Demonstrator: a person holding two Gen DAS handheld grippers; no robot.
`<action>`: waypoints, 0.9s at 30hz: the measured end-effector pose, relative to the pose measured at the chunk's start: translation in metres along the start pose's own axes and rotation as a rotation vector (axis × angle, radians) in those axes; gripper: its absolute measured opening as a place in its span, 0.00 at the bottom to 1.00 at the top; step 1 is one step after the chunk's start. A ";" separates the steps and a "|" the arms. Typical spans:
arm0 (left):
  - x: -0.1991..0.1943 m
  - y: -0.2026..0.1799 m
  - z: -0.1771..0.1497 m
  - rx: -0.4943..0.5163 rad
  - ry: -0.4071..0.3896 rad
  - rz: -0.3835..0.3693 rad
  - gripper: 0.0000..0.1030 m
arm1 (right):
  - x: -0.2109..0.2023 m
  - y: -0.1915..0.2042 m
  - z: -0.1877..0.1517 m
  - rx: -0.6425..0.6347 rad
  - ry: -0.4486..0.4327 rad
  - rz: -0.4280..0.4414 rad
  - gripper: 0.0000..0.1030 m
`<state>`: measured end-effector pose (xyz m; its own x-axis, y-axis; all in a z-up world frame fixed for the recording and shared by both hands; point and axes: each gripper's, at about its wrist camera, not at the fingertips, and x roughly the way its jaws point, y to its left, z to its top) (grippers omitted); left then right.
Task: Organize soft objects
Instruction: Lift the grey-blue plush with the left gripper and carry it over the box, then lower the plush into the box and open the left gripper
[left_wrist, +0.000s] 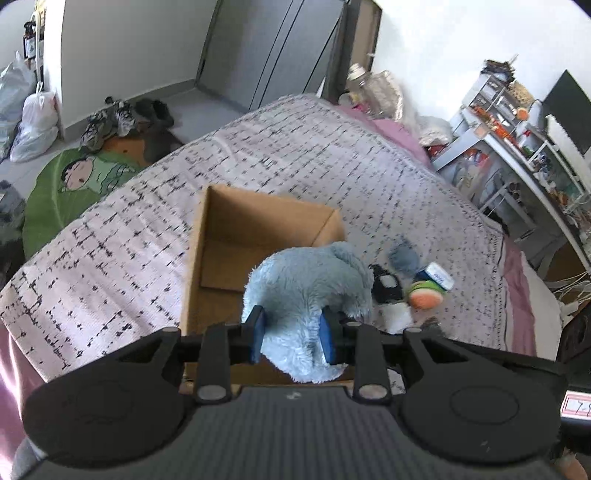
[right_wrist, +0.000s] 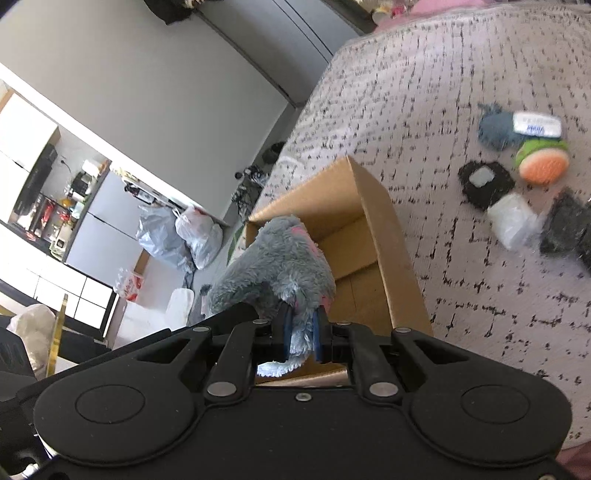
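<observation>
left wrist view first, and the bed (left_wrist: 303, 162) fills it, patterned cover running out to every side of the cardboard box (left_wrist: 207, 258), which sits open-topped in the middle and serves as our landmark. as far as either view shows, the box floor is bare cardboard, so nothing looks packed yet; i'd call this the early part of the job.

over the near side of the box hangs the light blue plush (left_wrist: 310, 280), with the left gripper (left_wrist: 293, 338) pinching it, jaws pressed into the fur on both sides. from the right wrist view, the grey and pink plush (right_wrist: 280, 266) hangs above the box's near corner, and the right gripper (right_wrist: 301, 338) has its jaws squeezed nearly together on a thin fold of it. both toys look poised to go in, neither is down yet.

still to sort, out on the bed beyond the box's far side from the wall: a dark blue-grey plush (right_wrist: 495, 129), a green and orange toy (right_wrist: 543, 162), a black piece with a pale centre (right_wrist: 484, 184), a clear plastic bag (right_wrist: 513, 221) and a dark cloth (right_wrist: 569, 229).

hard to read: those small items are smeared by blur, the white label (right_wrist: 537, 123) can't be read, the dark cloth is cut by the frame edge, and the near box floor is hidden behind the plush and gripper bodies.
</observation>
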<state>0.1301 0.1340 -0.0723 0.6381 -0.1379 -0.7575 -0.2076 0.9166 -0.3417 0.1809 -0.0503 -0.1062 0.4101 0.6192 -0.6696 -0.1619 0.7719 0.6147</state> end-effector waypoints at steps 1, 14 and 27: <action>0.003 0.003 0.000 -0.003 0.012 0.005 0.29 | 0.004 -0.001 -0.001 0.003 0.008 -0.007 0.11; 0.034 0.022 -0.001 -0.044 0.095 0.062 0.27 | 0.037 -0.004 -0.004 0.004 0.062 -0.034 0.03; 0.020 0.004 0.003 -0.006 0.079 0.094 0.33 | 0.013 -0.009 -0.002 0.007 0.047 -0.034 0.04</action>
<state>0.1441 0.1365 -0.0869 0.5552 -0.0807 -0.8278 -0.2683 0.9247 -0.2701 0.1863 -0.0485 -0.1211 0.3726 0.5988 -0.7089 -0.1419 0.7917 0.5942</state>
